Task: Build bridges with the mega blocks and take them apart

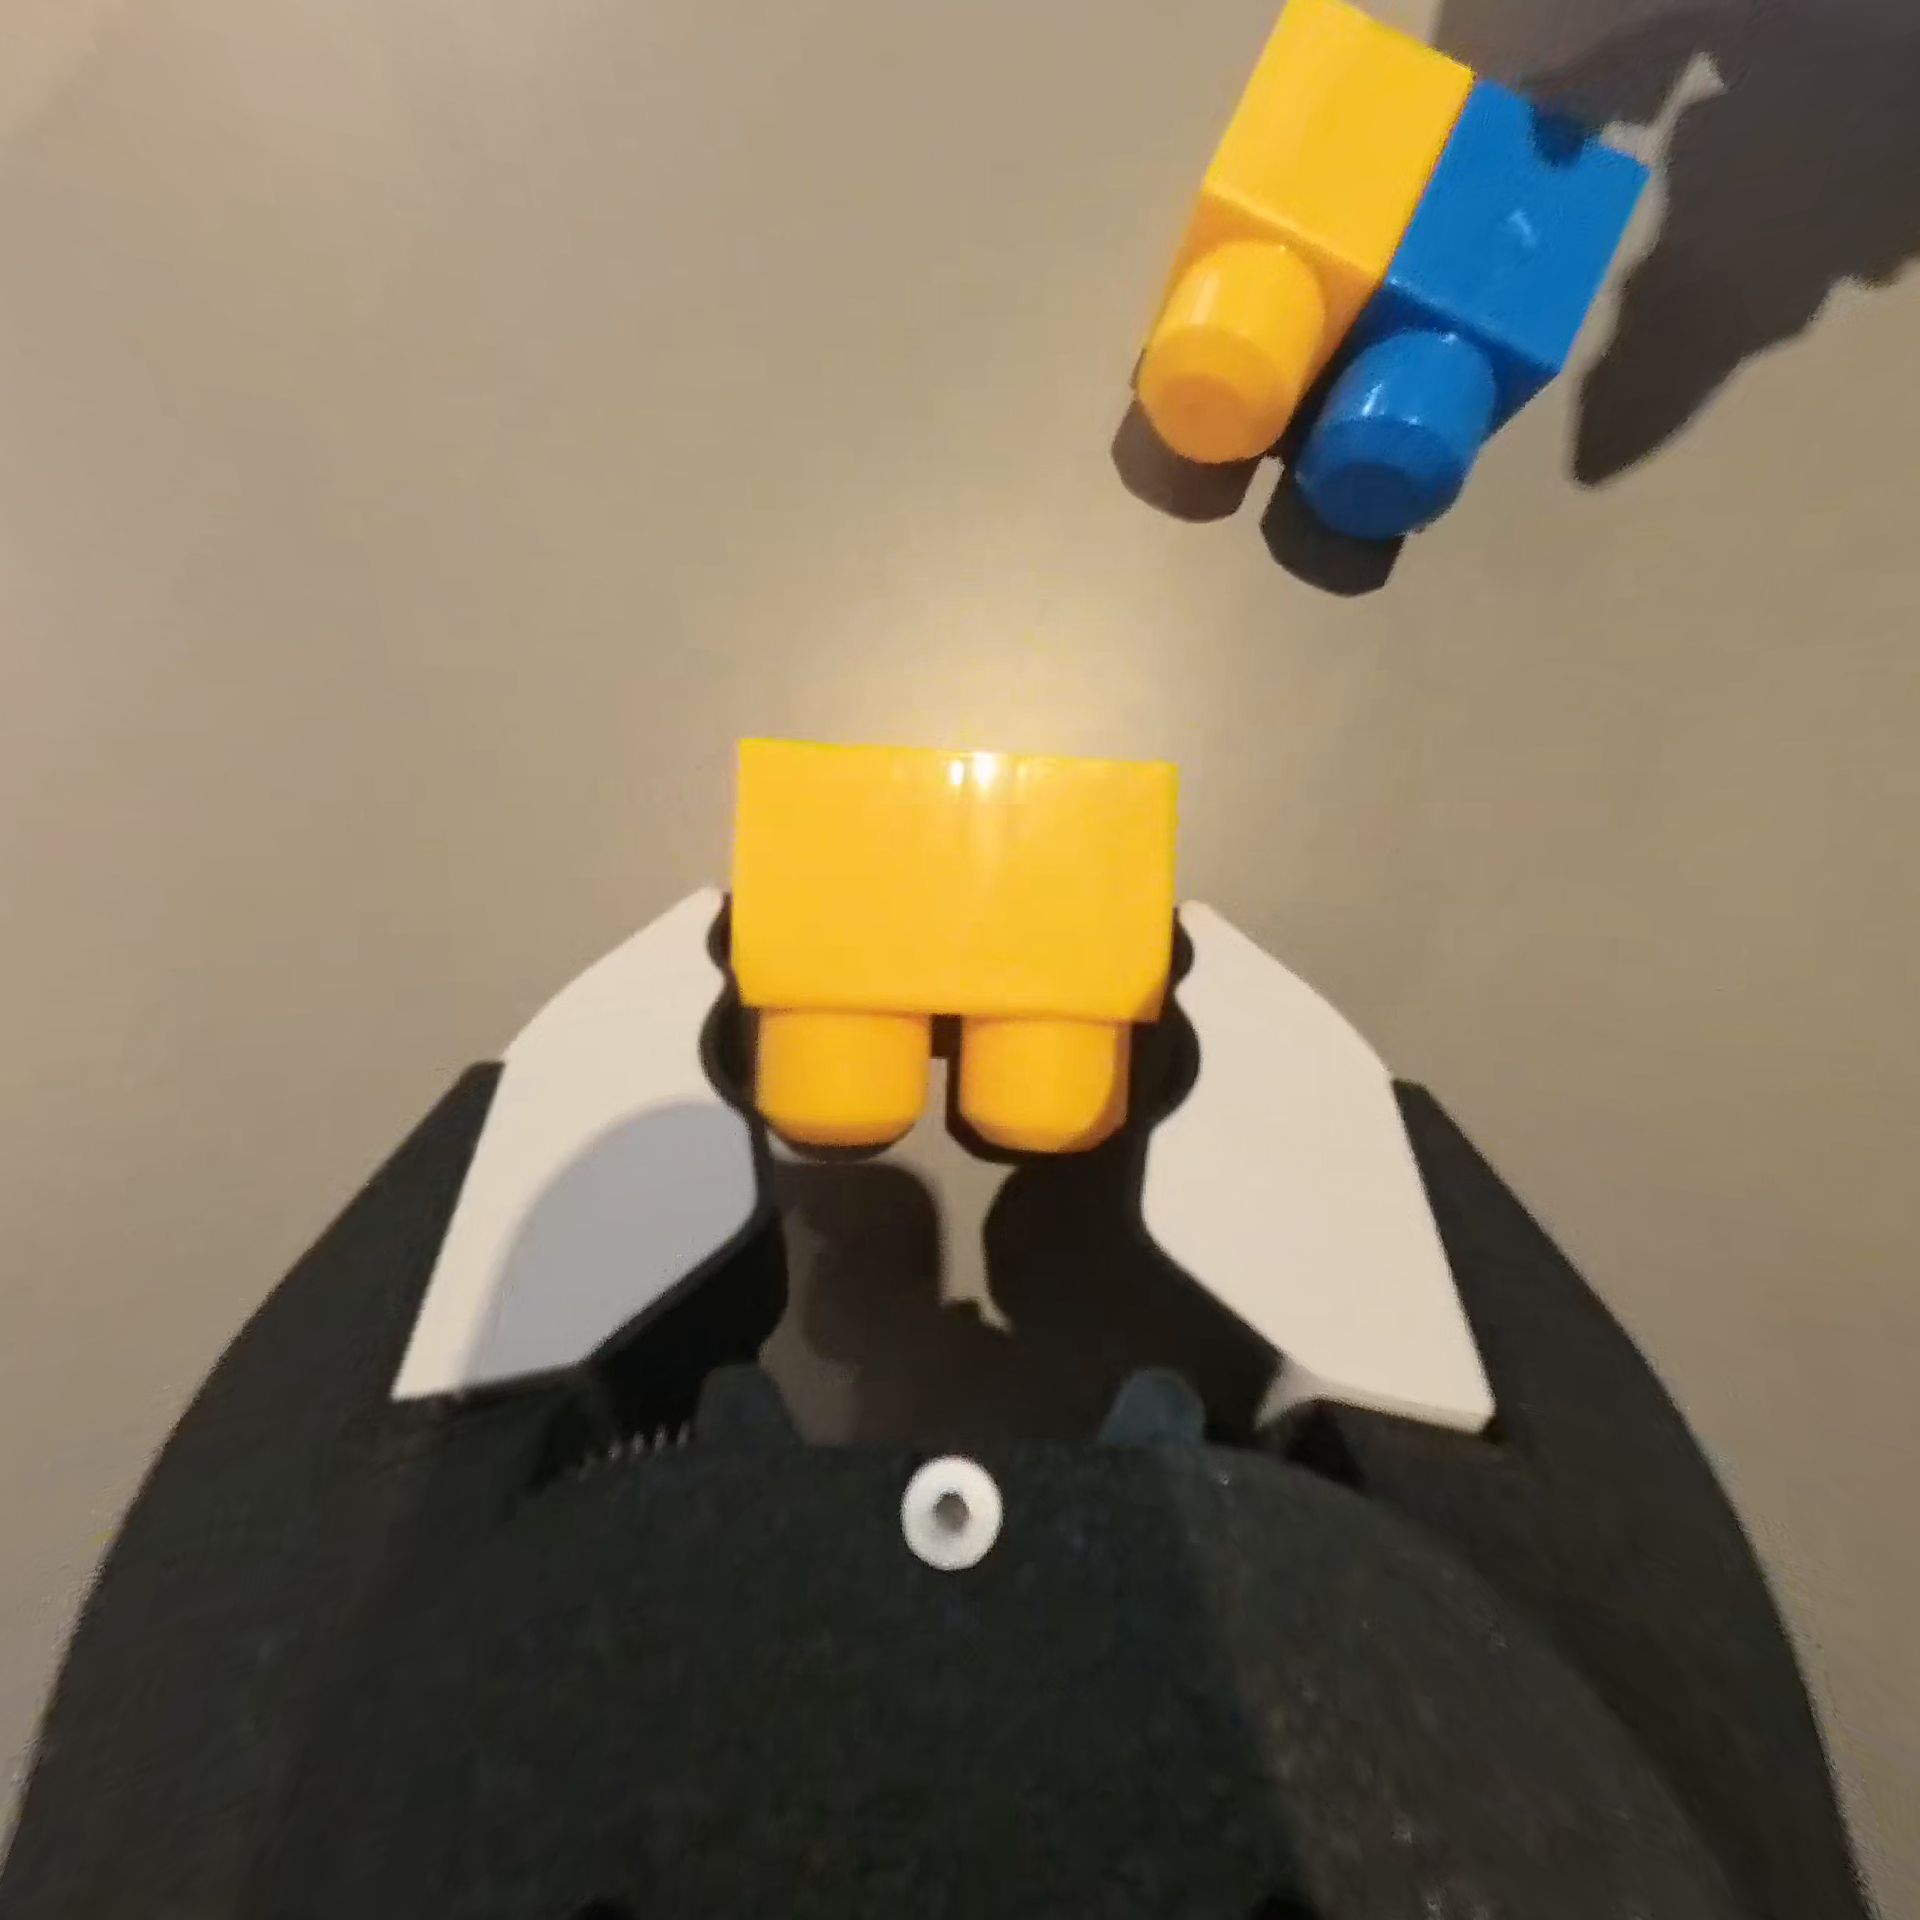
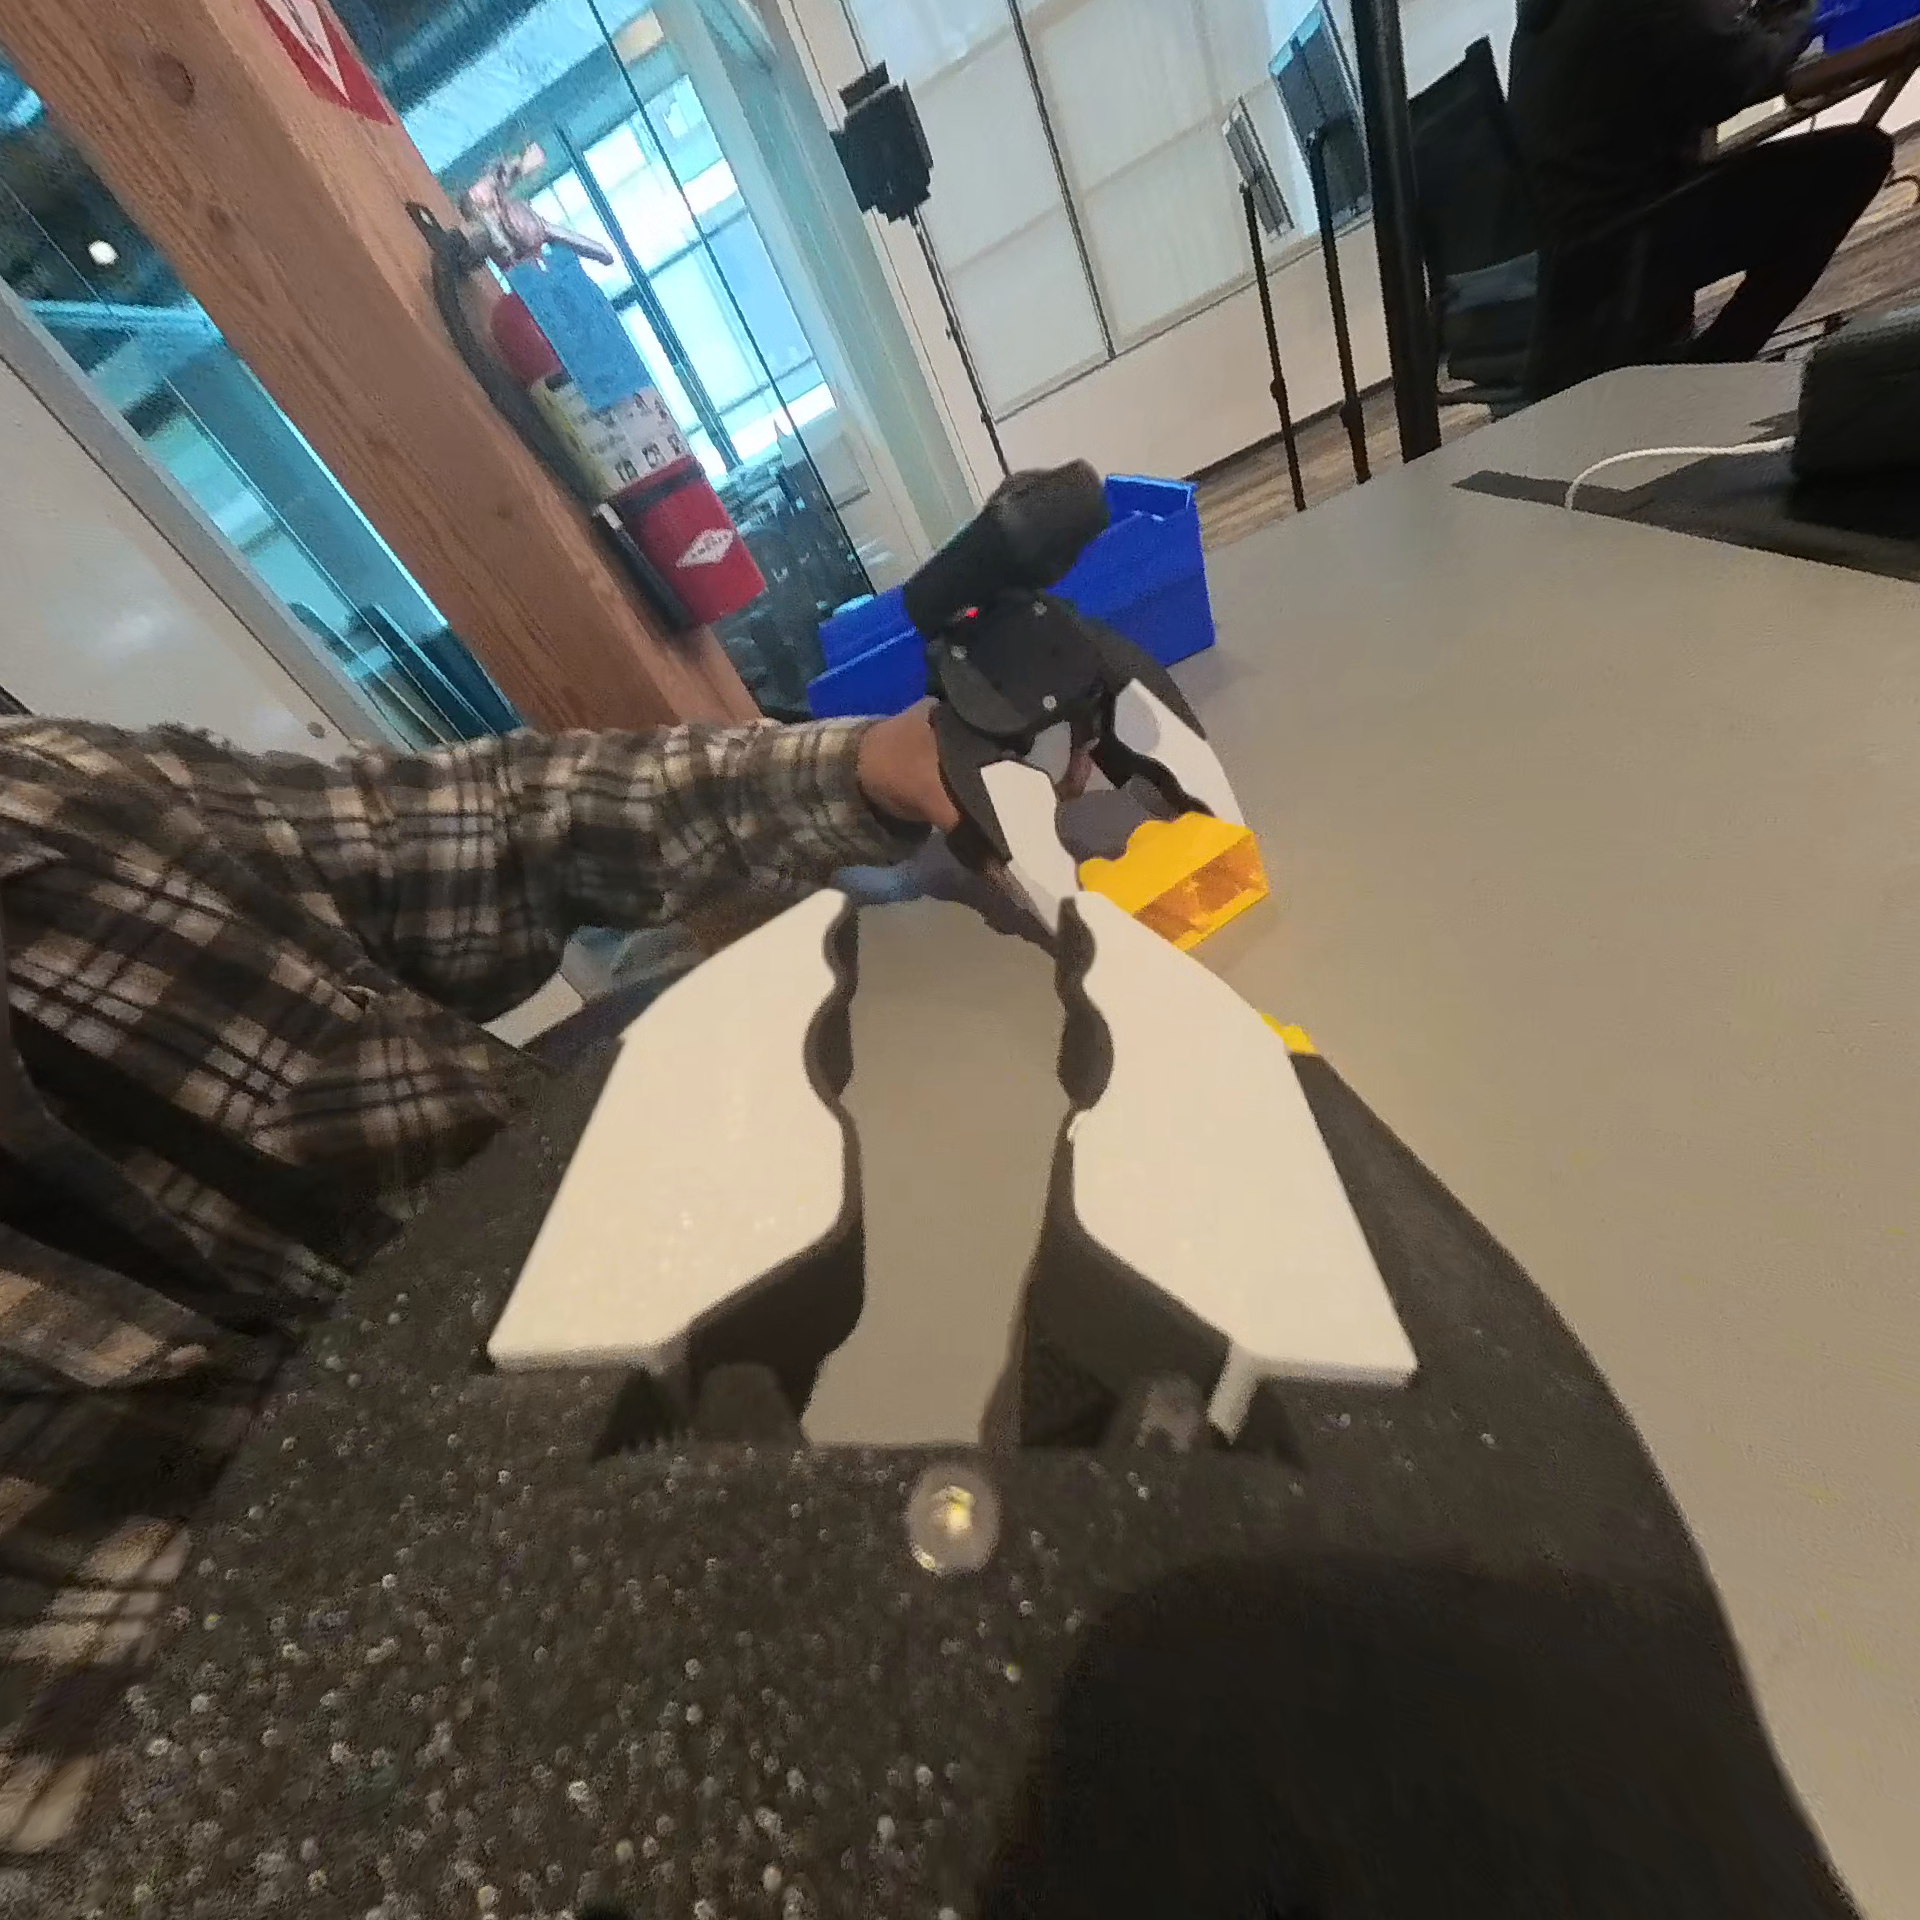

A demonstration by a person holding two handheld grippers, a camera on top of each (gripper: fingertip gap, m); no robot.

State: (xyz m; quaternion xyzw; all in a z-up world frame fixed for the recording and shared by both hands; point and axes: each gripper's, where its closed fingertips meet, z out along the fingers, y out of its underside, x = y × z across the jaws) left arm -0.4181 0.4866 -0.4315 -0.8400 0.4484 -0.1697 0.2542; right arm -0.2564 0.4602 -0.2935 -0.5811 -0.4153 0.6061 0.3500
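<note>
My left gripper [image 1: 954, 940] is shut on a yellow two-stud block [image 1: 951, 894], with its white fingers against the block's two ends and the studs pointing back at the camera. A small yellow block [image 1: 1320, 197] and a small blue block [image 1: 1496, 301] stand side by side, touching, on the grey table [image 1: 416, 520] to the upper right. In the right wrist view the left gripper [image 2: 1153, 842] holds the yellow two-stud block [image 2: 1184, 878] just above the table [image 2: 1558, 935]. My right gripper [image 2: 961, 925] is open and empty, hovering over the table. A sliver of yellow block [image 2: 1288, 1036] peeks past its right finger.
A blue bin [image 2: 1143, 582] sits at the table's far edge behind the left gripper. A person's plaid sleeve [image 2: 416, 831] reaches in from the left. A dark device with a white cable [image 2: 1860, 405] lies at the far right. A wooden pillar holds a fire extinguisher [image 2: 665, 499].
</note>
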